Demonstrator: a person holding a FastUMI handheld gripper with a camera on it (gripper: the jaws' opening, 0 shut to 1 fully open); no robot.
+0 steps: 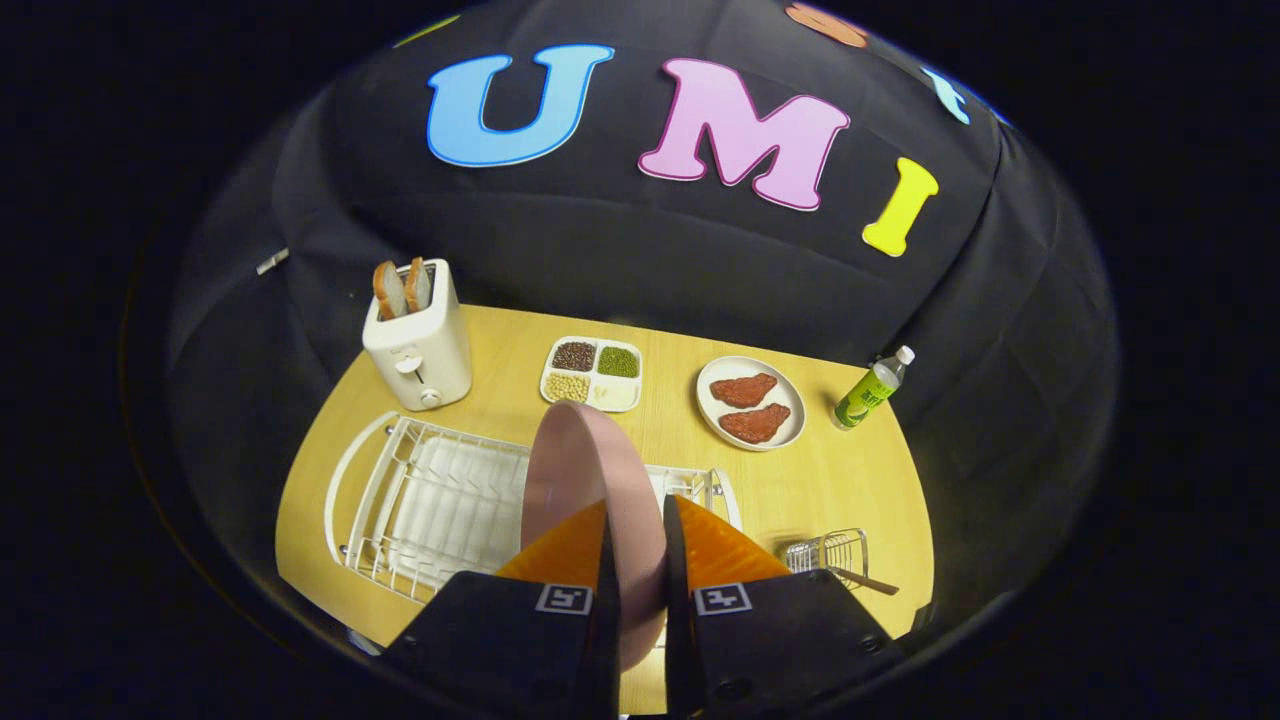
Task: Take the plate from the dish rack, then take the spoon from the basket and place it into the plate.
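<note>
fingers (pixel 668 540) clamping pink plate (pixel 585 470), above dish rack (pixel 430 500)

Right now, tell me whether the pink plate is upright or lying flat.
Upright: the pink plate stands on edge, pinched between the claw fingers, above the white dish rack.

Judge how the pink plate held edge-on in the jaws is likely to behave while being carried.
The pink plate looks rigid, so it probably won't flex. Its smooth face may slip, since the gripper pinches only its lower rim. Held upright over the dish rack, it could pivot.
</note>
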